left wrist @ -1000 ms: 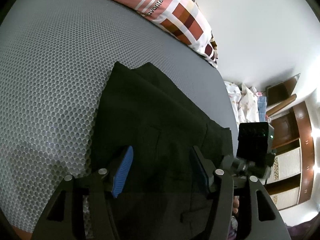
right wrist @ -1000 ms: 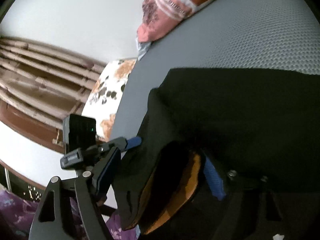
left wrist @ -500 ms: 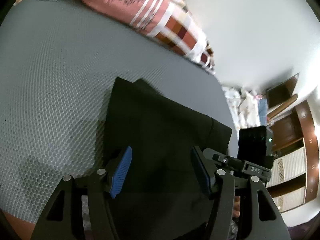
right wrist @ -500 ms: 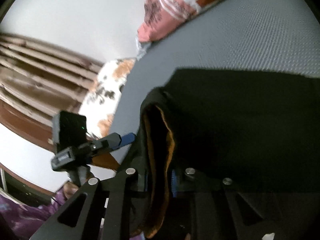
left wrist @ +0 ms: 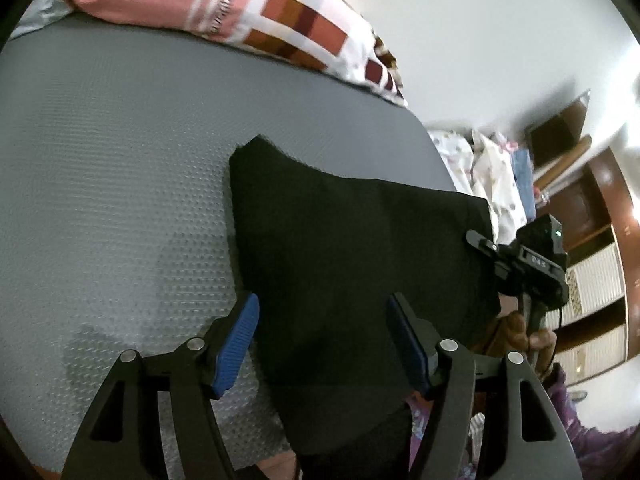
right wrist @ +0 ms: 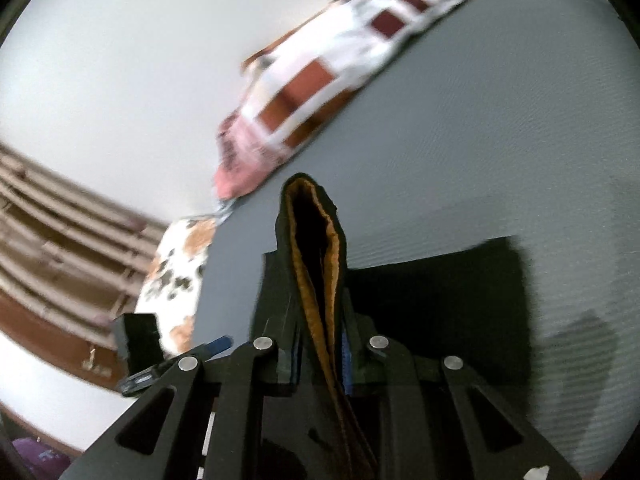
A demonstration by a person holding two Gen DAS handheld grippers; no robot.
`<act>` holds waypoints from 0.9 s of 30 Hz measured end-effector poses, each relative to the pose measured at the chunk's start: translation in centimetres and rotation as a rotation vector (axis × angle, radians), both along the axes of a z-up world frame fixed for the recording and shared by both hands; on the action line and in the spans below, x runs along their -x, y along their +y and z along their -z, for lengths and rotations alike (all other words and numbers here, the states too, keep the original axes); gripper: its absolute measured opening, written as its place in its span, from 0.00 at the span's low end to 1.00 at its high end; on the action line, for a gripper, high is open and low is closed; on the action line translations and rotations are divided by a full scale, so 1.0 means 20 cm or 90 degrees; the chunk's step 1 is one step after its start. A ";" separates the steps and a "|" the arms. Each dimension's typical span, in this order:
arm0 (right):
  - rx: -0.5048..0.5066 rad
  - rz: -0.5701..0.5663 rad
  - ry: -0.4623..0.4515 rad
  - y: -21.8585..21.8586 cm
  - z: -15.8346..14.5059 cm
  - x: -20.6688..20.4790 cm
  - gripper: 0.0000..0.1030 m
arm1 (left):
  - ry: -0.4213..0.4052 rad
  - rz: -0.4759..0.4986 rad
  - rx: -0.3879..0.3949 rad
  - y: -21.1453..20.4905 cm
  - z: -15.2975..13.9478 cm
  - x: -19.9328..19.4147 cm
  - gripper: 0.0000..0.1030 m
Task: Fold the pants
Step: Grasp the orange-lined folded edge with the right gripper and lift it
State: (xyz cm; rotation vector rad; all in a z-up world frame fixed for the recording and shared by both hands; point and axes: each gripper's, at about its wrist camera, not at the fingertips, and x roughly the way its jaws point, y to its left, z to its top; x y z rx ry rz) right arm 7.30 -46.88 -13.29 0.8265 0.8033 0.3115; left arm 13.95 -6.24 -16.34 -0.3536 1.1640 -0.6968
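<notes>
Up at the far end of the grey bed (left wrist: pixel 120 152) lies a pink, white and brown checked blanket (left wrist: pixel 256 12), bunched against the white wall (left wrist: pixel 480 40). Past the bed's edge there is a white cloth with small prints (left wrist: pixel 488 172) and some brown wooden shelves (left wrist: pixel 600 264). The other view shows a pillow with brown spots (right wrist: pixel 176 264) beside the bed. Nothing lies on top of the pants.

The black pants (left wrist: pixel 352 264) are spread on the near part of the bed, close to its edge. One end is lifted up, and there you can see an orange lining inside the black cloth.

The left gripper (left wrist: pixel 324 344) hangs just over the pants with its blue pads (left wrist: pixel 236 344) wide apart. Its jaws have just been opening a bit more, and the pads do not press on the cloth. The right gripper (right wrist: pixel 320 360) is clamped tight on the lifted end of the pants, which sticks up between its fingers. A hand (left wrist: pixel 524 332) holds that gripper's handle.
</notes>
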 end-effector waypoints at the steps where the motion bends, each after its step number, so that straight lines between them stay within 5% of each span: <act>1: -0.007 0.012 0.009 -0.04 0.03 0.01 0.14 | 0.002 0.004 -0.004 -0.02 0.01 0.00 0.65; 16: -0.061 0.049 0.041 -0.20 0.28 0.08 0.20 | 0.003 0.025 -0.042 -0.14 0.06 -0.01 0.65; 22: -0.116 0.124 -0.024 -0.32 0.17 0.40 0.22 | 0.019 0.016 -0.027 -0.11 0.09 -0.02 0.65; 25: -0.164 0.074 -0.052 -0.24 0.11 0.58 0.24 | 0.020 0.020 -0.023 -0.08 0.10 0.01 0.65; 27: -0.160 0.027 -0.052 -0.11 0.09 0.67 0.40 | 0.020 0.023 -0.021 -0.07 0.10 0.02 0.65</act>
